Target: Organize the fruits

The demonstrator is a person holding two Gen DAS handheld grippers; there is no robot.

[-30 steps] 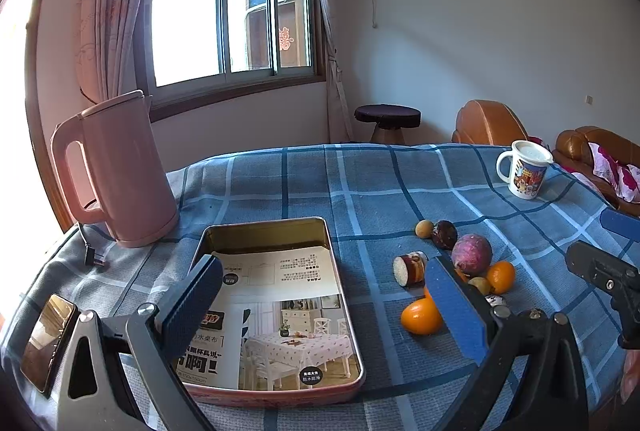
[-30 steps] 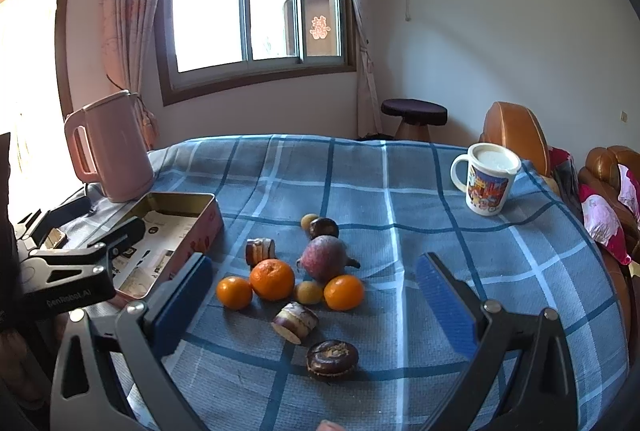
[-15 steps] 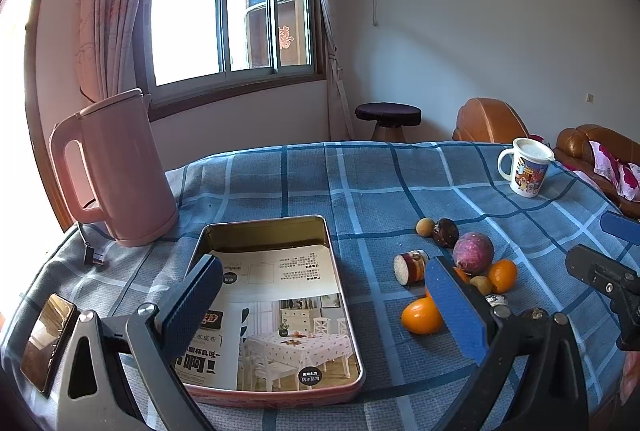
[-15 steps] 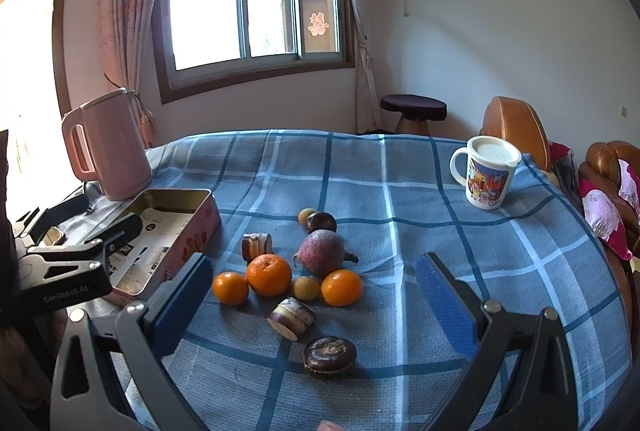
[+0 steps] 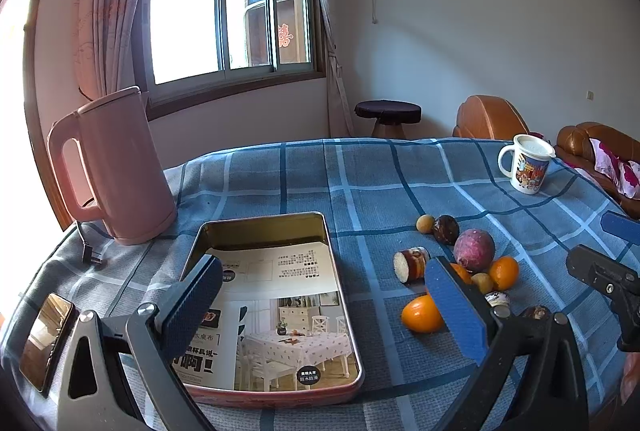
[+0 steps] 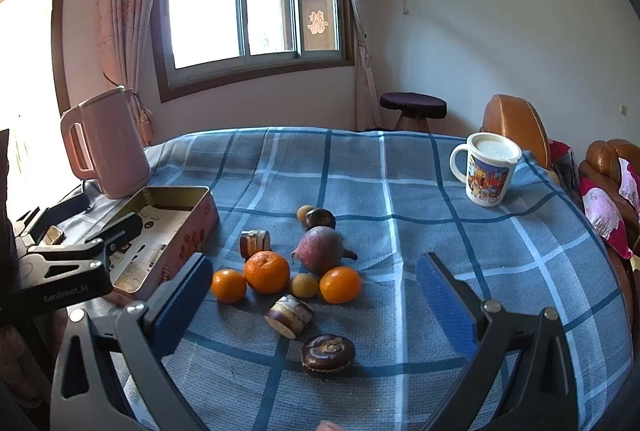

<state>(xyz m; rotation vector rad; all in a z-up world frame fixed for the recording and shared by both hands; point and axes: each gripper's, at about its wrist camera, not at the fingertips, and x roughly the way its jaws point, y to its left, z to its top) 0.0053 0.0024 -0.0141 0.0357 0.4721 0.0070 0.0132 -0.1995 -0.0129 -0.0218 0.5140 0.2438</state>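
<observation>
In the left wrist view, the blue right finger pad [image 5: 456, 311] hides most of the large orange [image 5: 460, 272] beside the purple fruit [image 5: 474, 245], while small print on the tin's [image 5: 264, 221] leaflet [image 5: 276, 295] is unreadable.

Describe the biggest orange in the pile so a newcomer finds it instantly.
Start at the open metal tin beside the pink kettle on the blue plaid cloth; the fruit pile lies just right of it. The biggest orange sits between a smaller orange and the reddish-purple round fruit, showing a dimpled stem end on top.
</observation>
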